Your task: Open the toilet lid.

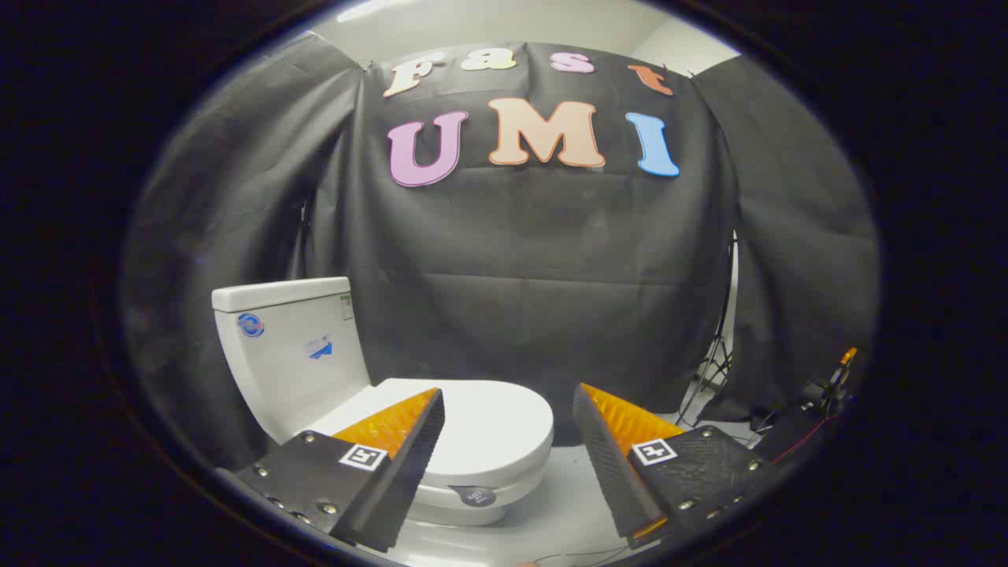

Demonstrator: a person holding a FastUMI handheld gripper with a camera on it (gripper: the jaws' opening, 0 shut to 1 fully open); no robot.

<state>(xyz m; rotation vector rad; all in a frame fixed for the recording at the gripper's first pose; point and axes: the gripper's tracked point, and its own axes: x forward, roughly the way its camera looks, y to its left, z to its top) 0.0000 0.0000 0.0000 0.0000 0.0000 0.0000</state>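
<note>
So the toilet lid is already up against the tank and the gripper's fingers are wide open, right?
Not quite. The gripper view shows the toilet lid down flat over the bowl, not up against the tank. The rest is right: the gripper has its fingers wide open, with nothing between them.

A staged recording booth, not a real bathroom: a white toilet [378, 394] with its lid [472, 429] down stands on a pale floor [567, 504] before draped black cloth [535, 276] serving as walls. A light-stand tripod [713, 370] and loose cables [780, 441] sit where the cloth parts, with a plain white room wall [512, 24] above
</note>
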